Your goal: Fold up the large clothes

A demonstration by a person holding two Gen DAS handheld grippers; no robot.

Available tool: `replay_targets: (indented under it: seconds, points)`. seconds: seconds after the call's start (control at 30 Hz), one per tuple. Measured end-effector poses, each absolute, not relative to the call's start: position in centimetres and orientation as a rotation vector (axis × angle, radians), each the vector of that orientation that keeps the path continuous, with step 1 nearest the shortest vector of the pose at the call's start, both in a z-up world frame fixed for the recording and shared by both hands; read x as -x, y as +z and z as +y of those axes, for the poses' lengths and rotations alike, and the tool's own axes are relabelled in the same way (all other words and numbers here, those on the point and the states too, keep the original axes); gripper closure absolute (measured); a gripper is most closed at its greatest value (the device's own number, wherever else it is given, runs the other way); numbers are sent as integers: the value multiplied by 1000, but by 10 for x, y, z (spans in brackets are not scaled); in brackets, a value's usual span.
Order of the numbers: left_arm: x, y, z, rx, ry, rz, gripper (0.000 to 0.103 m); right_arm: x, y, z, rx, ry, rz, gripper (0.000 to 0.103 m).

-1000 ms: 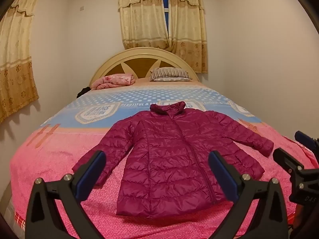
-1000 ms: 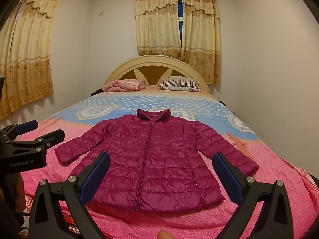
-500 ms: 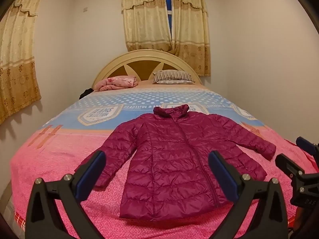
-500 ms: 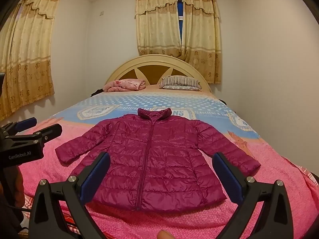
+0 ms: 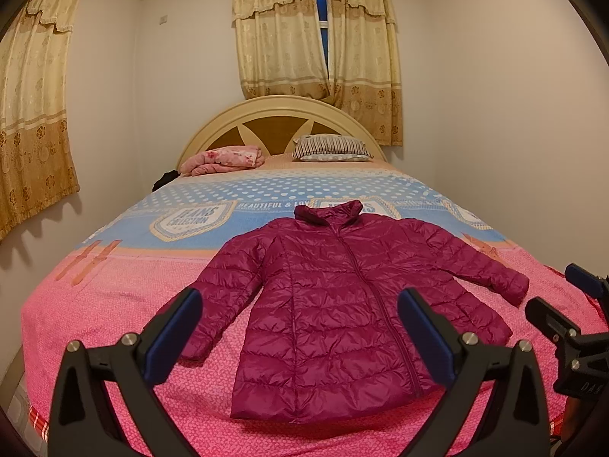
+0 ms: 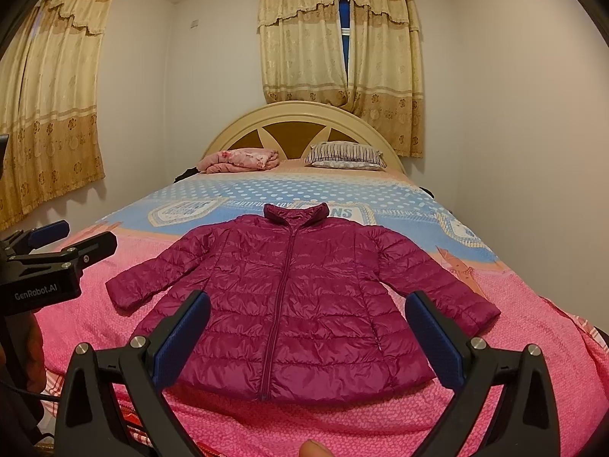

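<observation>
I have the magenta puffer jacket (image 5: pixel 342 304) laid flat, front up and zipped, on the pink near half of the bed (image 5: pixel 95 304), collar toward the far headboard (image 5: pixel 281 122) and hem toward me, both sleeves angled out and down. My left gripper (image 5: pixel 300 335) hangs above the near edge with its jaws wide apart and nothing between them; its blue pads (image 5: pixel 173 337) frame the jacket's left sleeve and hem. My right gripper (image 6: pixel 307 337) is likewise spread open and empty over the hem, and I can see a fingertip (image 6: pixel 312 449) of my own at the bottom of that view. I judge this jacket to be light and very soft, quilted and puffy, so it will compress under the pads and spring back once let go. The shiny shell looks slippery, so a shallow pinch may slide off. I would take hold at the sleeve cuffs or at the shoulder seams, where layers bunch and give the pads something to bite, and pinch deep. The fill will likely resist sharp creases, so each fold may need pressing flat. The pink blanket (image 5: pixel 222 158) and striped pillow (image 5: pixel 331 148) lie well apart at the far end, clear of the work.
</observation>
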State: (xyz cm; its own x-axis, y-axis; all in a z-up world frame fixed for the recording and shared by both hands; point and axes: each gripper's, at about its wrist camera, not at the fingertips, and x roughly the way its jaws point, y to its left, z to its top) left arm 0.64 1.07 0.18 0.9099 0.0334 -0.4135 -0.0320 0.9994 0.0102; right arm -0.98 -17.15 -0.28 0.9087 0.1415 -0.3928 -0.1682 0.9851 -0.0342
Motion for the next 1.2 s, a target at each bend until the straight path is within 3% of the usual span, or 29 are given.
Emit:
replay_targets:
  seconds: [1.2]
  points:
    - [-6, 2, 13, -13, 48, 412, 0, 11, -2, -176, 59, 160, 401, 1]
